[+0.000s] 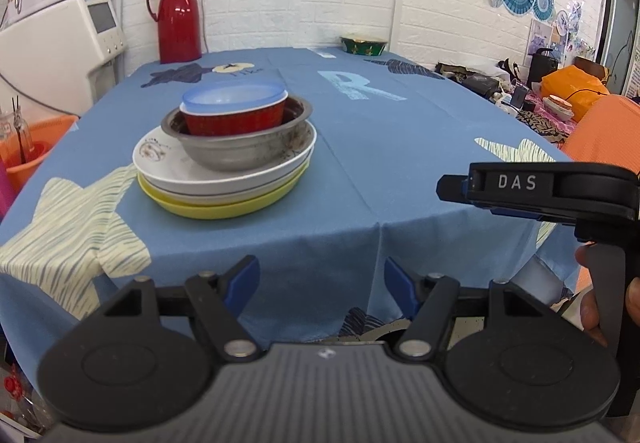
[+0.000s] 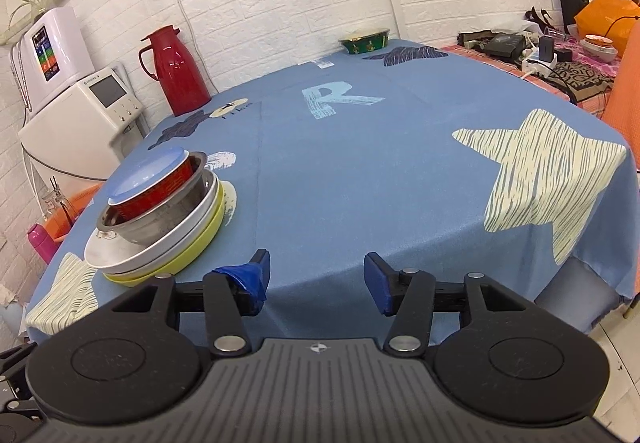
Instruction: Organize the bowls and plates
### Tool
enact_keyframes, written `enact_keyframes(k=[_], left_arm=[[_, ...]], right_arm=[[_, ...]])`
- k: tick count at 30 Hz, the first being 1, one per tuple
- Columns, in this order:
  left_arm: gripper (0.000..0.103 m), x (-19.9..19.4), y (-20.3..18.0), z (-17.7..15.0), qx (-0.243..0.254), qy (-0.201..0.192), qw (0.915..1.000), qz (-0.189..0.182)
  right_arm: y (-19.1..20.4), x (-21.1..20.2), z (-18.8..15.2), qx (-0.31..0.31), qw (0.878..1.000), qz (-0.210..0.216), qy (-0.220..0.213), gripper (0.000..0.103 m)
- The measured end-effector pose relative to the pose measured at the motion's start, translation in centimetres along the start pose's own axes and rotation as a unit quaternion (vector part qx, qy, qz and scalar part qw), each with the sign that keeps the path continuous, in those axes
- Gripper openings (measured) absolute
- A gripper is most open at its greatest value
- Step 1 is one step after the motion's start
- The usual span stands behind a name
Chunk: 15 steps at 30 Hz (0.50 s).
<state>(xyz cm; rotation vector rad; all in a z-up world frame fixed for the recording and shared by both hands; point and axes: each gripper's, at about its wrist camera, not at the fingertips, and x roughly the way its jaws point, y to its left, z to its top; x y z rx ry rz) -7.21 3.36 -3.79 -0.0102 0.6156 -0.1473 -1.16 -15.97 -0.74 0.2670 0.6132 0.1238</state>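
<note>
Left claw (image 1: 320, 279) sits lowest in the left wrist view, fingers spread wide, nothing between the blue pads (image 1: 244, 283); it hangs off the near edge of the tabletop (image 1: 400, 147), which carries a blue cloth printed with pale stars.

Left to right in the left wrist view:
- orange tub (image 1: 36, 151) beside the tabletop's left edge, off the cloth.
- red thermos jug (image 1: 178, 17) at the far left corner, upright, against the white brick wall.
- stack of dishes on the left half of the cloth: yellow plate (image 1: 224, 207) at the bottom, white plate (image 1: 180, 171) on it, steel bowl (image 1: 240, 151) in that, red bowl (image 1: 236, 119) nested in the steel one, blue lid (image 1: 234, 97) on top.
- green bowl (image 1: 363, 45) alone at the far edge, well apart from the stack.
- right claw (image 1: 444, 187) seen side-on over the right part of the cloth, a hand (image 1: 592, 315) on its grip.

Right wrist view: right claw (image 2: 318, 279) also spread wide, holding nothing, above the near edge of the cloth. Stack (image 2: 160, 219) lies to its left, near but not touching; green bowl (image 2: 365, 41) far ahead.
</note>
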Motion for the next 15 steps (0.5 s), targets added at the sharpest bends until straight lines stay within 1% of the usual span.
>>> enact_keyframes(k=[5, 9, 13, 15], left_arm=[[0.067, -0.5, 0.0, -0.3, 0.001, -0.001, 1.0000, 0.004], [0.067, -0.8, 0.4, -0.7, -0.013, -0.001, 0.9999, 0.004], [0.067, -1.7, 0.7, -1.1, -0.024, -0.021, 0.9995, -0.004], [0.067, -2.2, 0.5, -1.2, -0.020, -0.025, 0.9995, -0.003]], right_arm=[[0.3, -0.4, -0.4, -0.004, 1.000, 0.005, -0.001, 0.038], [0.7, -0.9, -0.9, -0.009, 1.000, 0.013, -0.002, 0.039], [1.0, -1.4, -1.4, -0.016, 1.000, 0.018, -0.004, 0.040], [1.1, -1.7, -1.5, -0.017, 1.000, 0.019, -0.007, 0.040]])
